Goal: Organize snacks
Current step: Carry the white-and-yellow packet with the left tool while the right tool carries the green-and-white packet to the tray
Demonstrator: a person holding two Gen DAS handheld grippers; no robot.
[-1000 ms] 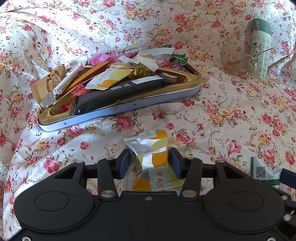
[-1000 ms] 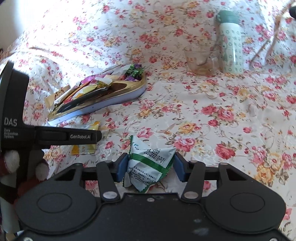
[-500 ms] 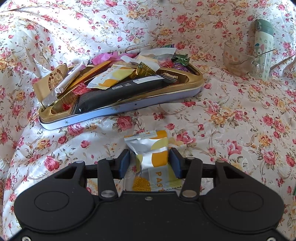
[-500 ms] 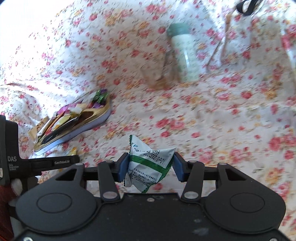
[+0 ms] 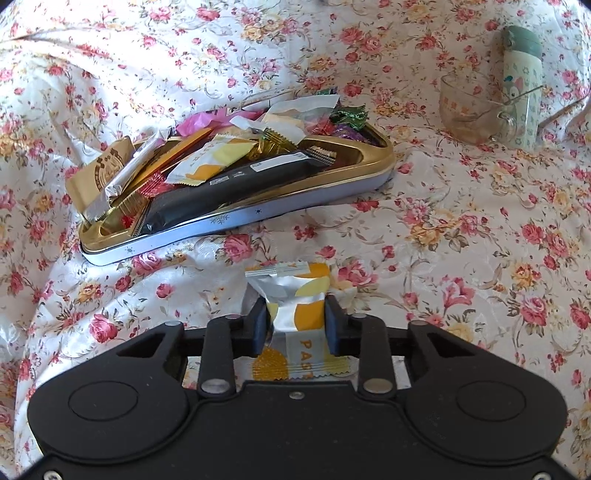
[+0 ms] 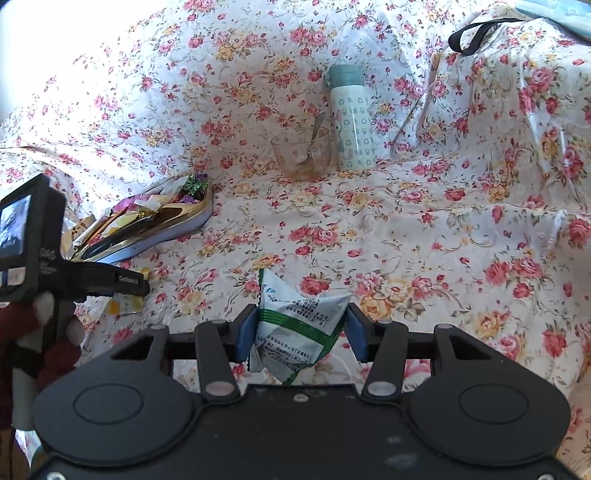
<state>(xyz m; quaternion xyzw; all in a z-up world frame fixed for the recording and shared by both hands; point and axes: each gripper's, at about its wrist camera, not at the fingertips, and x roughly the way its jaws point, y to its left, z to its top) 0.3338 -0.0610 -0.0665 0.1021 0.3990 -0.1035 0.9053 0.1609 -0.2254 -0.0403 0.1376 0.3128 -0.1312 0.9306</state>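
A gold tin tray (image 5: 354, 173) full of wrapped snacks sits on the floral cloth; it also shows at the left of the right wrist view (image 6: 192, 218). My left gripper (image 5: 295, 321) is shut on a white, yellow and orange snack packet (image 5: 291, 295), just in front of the tray's near edge. My right gripper (image 6: 301, 328) is shut on a white and green snack packet (image 6: 295, 325) and holds it above the cloth, to the right of the tray. The left gripper body (image 6: 55, 273) shows at the left of the right wrist view.
A glass cup (image 5: 469, 110) with a spoon and a mint green patterned bottle (image 5: 521, 81) stand at the back right; both show in the right wrist view, the cup (image 6: 301, 155) left of the bottle (image 6: 351, 118). A black strap (image 6: 476, 33) lies far right.
My right gripper has lifted the green packet off the cloth and swung its view upward and to the right. My left gripper has closed tighter on the yellow packet and barely moved.
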